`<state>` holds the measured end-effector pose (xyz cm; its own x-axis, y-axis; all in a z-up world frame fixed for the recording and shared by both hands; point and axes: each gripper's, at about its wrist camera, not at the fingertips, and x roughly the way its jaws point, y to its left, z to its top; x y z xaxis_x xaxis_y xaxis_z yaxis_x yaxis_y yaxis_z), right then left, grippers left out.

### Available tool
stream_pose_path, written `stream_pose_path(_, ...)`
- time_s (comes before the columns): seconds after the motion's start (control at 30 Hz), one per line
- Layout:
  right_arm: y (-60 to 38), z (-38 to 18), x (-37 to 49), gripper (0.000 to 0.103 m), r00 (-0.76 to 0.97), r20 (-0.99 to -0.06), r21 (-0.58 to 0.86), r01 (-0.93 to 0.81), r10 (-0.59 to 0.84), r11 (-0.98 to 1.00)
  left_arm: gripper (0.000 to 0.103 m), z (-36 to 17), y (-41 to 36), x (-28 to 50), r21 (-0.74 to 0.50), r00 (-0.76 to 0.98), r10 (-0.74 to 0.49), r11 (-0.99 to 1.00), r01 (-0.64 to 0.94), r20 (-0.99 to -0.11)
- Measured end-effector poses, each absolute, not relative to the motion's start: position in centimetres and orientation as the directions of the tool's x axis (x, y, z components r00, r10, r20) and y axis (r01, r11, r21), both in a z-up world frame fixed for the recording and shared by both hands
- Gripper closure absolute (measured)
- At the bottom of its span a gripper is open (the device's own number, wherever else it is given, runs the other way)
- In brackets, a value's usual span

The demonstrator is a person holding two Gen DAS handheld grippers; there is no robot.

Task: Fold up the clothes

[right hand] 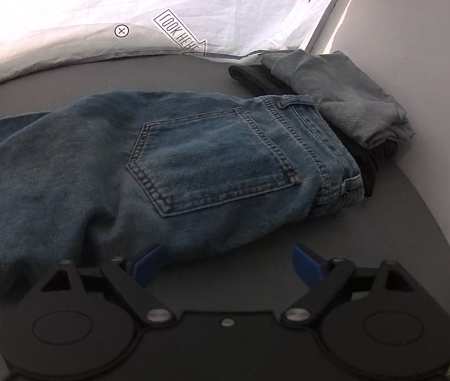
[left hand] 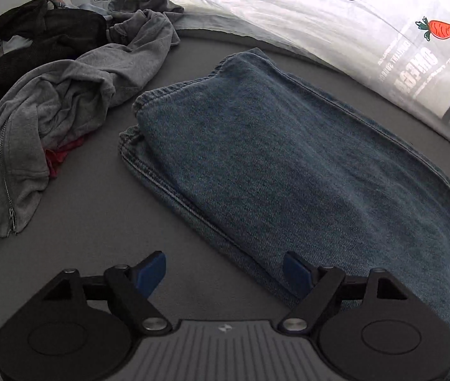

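Jeans (left hand: 288, 165) lie folded lengthwise on grey table (left hand: 97, 238) | L gripper (left hand: 225, 273) jaws wide apart, empty, over leg edge | R gripper (right hand: 228, 263) jaws wide apart, empty, nr back pocket (right hand: 212, 162) | grey hoodie (left hand: 50, 111) heap beside hems

A grey tabletop (left hand: 91, 222) is seen below, and along its far edge a white printed sheet (right hand: 97, 6) is spread, marked with a carrot (left hand: 442, 28) and what appears to be "LOOK HERE" (right hand: 178, 36).
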<state>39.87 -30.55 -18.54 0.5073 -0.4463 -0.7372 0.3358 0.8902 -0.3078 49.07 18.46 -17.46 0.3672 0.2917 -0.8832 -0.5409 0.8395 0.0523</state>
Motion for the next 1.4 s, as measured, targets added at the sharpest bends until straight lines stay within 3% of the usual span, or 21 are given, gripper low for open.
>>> stream_pose_path(0.2,-22.6,-20.5,38.4,0.01,0.623,-0.666,-0.514,0.015,-0.41,0.858,0.015,-16.6,14.3,48.1,0.042,0.398,0.242,0.892,-0.45,-0.885)
stream_pose_path(0.37,-19.3,-20.7,38.9,0.009,0.696,-0.642,-0.512,-0.075,-0.323,0.856,0.015,-16.4,11.0,49.5,0.096,0.413,0.229,0.943,-0.317,-0.882)
stream_pose_path(0.53,-16.0,-22.0,39.3,0.005,0.766,-0.564,-0.643,-0.172,-0.309,0.746,0.014,-17.2,9.6,52.0,0.13,0.394,0.228,0.957,-0.26,-0.89)
stream_pose_path(0.63,-15.6,-20.7,39.7,0.005,0.817,-0.485,-0.666,-0.112,-0.313,0.738,0.011,-18.2,9.0,53.1,0.197,0.374,0.267,0.957,-0.215,-0.888)
stream_pose_path(0.7,-16.4,-18.7,40.5,0.005,0.828,-0.458,-0.604,-0.023,-0.323,0.797,0.0,-18.8,9.3,53.3,0.223,0.38,0.289,0.952,-0.209,-0.879)
stream_pose_path(0.83,-17.9,-16.4,43.0,0.002,0.811,-0.427,-0.5,0.157,-0.4,0.852,0.0,-19.0,11.2,53.2,0.125,0.381,0.208,0.965,-0.231,-0.901)
stream_pose_path(0.93,-17.8,-16.8,44.2,0.001,0.79,-0.457,-0.512,0.141,-0.407,0.848,0.0,-19.4,12.7,53.0,0.026,0.376,0.134,0.96,-0.279,-0.917)
stream_pose_path(1.2,-16.2,-19.8,44.4,0.001,0.766,-0.521,-0.575,0.011,-0.376,0.818,0.0,-19.4,12.3,52.5,0.03,0.405,0.152,0.956,-0.291,-0.901)
stream_pose_path(1.4,-18.0,-18.9,46.2,0.001,0.737,-0.507,-0.515,0.156,-0.446,0.843,0.0,-19.5,12.2,52.3,0.025,0.415,0.155,0.953,-0.303,-0.896)
